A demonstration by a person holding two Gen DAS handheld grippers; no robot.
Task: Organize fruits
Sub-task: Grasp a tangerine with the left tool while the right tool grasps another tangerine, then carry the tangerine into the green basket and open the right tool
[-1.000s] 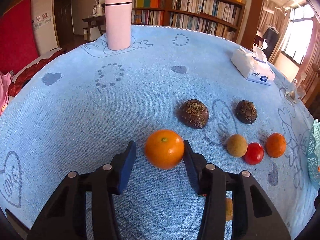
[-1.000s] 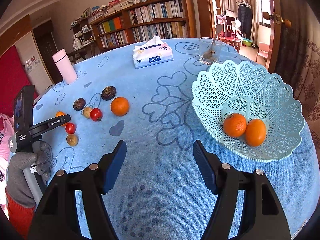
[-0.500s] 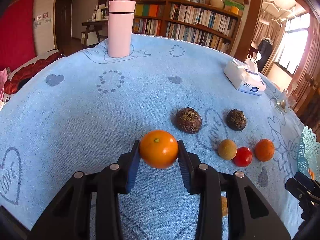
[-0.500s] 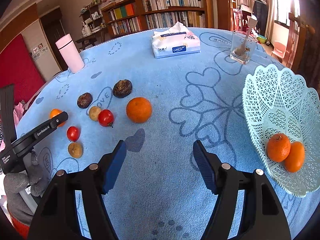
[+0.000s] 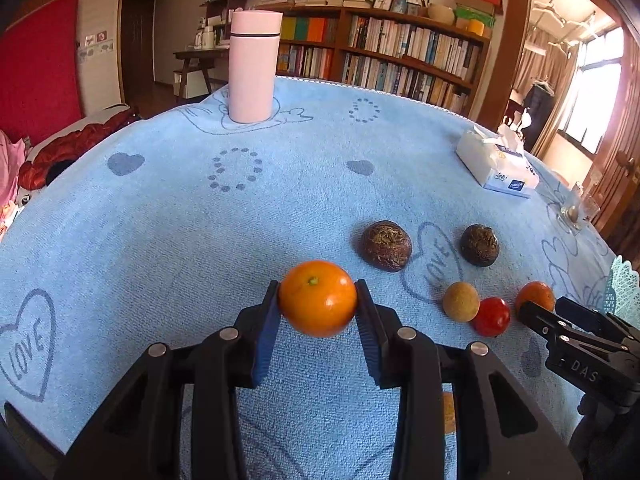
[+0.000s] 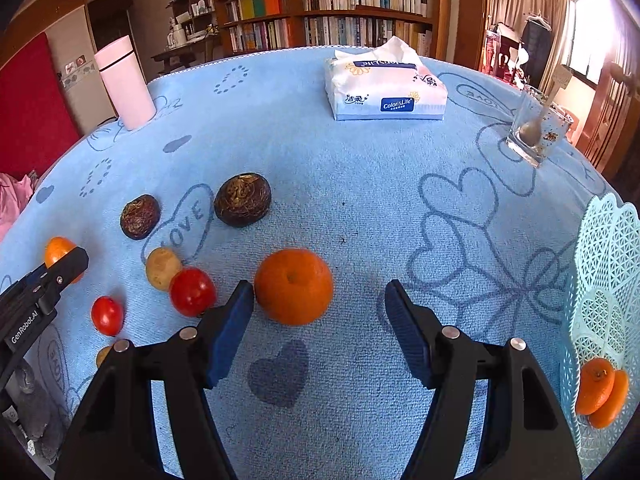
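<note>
Orange on bench, just inside open right hand-held gripper, toward its left pad. Basket at 3 o'clock. Left hand-held gripper clamps mandarin.

Four oranges, two tomatoes, two dark brown fruits, two tan fruits.

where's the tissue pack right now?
The tissue pack lies at the far side of the blue tablecloth in the right wrist view, between the pink tumbler on its left and the glass on its right.
</note>
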